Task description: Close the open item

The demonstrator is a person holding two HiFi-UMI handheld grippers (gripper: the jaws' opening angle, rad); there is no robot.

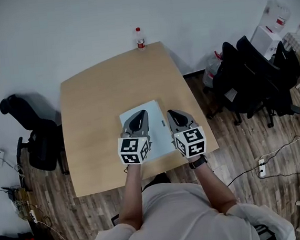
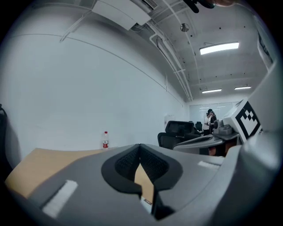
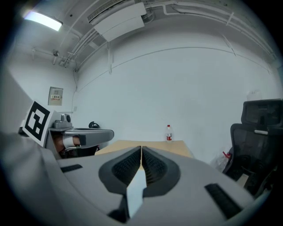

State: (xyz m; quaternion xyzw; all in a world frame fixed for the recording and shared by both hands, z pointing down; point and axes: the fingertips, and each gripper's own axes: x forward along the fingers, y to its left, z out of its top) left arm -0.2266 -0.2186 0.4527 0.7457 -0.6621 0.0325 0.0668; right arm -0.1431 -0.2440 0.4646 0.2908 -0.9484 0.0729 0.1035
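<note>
While their jaws meet tip to tip on nothing, the left hand-held gripper and right hand-held gripper sit side by side over a flat white item near the counter's near edge. A bottle stands at the far edge.

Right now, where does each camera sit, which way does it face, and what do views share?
Head view: above the person, looking steeply down on the table, the white flat item, forearms, left gripper and right gripper.
Left gripper view: rides the left gripper, facing along its shut jaws across the table.
Right gripper view: the same from the right gripper, jaws shut.
Shared: the water bottle at the table's far edge.
</note>
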